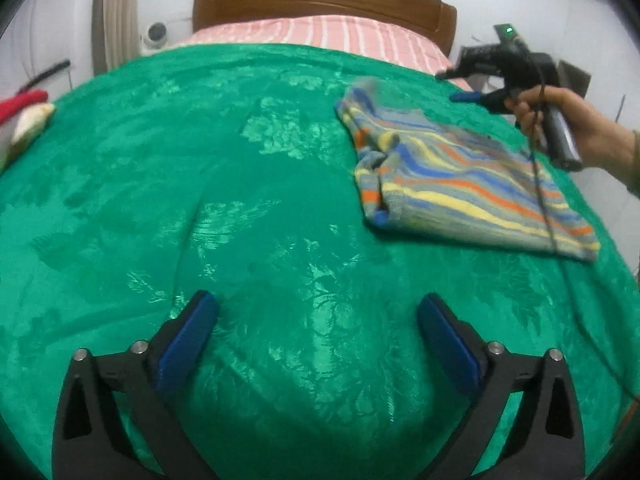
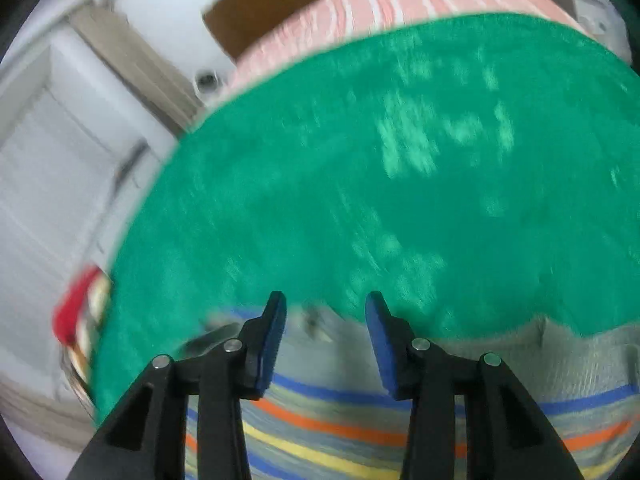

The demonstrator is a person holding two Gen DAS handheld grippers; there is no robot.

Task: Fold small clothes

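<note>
A folded striped garment [image 1: 460, 176], grey with blue, orange and yellow bands, lies on the green bedspread [image 1: 240, 200] at the right. My left gripper [image 1: 318, 312] stands wide open above bare bedspread, well to the left of the garment, with nothing between its blue pads. The right gripper [image 1: 464, 96], held by a hand [image 1: 560, 112], hovers over the garment's far right edge. In the blurred right wrist view the right gripper [image 2: 326, 304] is partly open above the striped garment [image 2: 360, 420], and nothing sits between its fingers.
A brown wooden headboard [image 1: 320, 4] and a pink striped pillow [image 1: 320, 36] are at the far end of the bed. Red and cream fabric [image 1: 24, 116] lies at the bed's left edge. A black cable [image 1: 548, 208] trails from the right gripper across the garment.
</note>
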